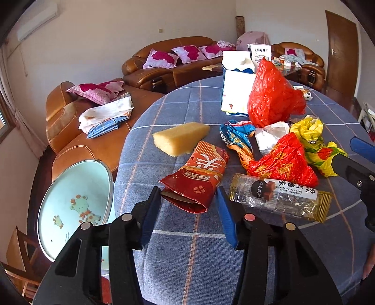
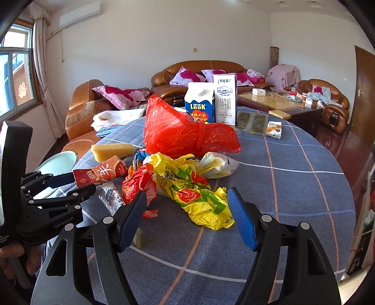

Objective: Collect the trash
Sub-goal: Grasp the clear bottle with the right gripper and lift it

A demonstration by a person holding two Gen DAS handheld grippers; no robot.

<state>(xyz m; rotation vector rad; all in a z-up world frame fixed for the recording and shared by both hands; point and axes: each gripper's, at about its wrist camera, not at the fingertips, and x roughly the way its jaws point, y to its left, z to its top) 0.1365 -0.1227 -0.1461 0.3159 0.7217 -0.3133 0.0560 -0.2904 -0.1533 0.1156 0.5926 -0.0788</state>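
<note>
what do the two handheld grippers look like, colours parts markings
Both the left gripper and the right gripper are black plastic frames with triangular cut-outs, round silver pivot pins and two flat blue ribbed finger pads. The left one has one reddish pin. Seen from the right wrist, the left gripper's body carries small white lettering, partly legible.

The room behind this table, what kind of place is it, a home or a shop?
Most likely a home living room: brown leather sofas with floral cushions, a wall air conditioner, a curtained window, and a cloth-covered table.
</note>
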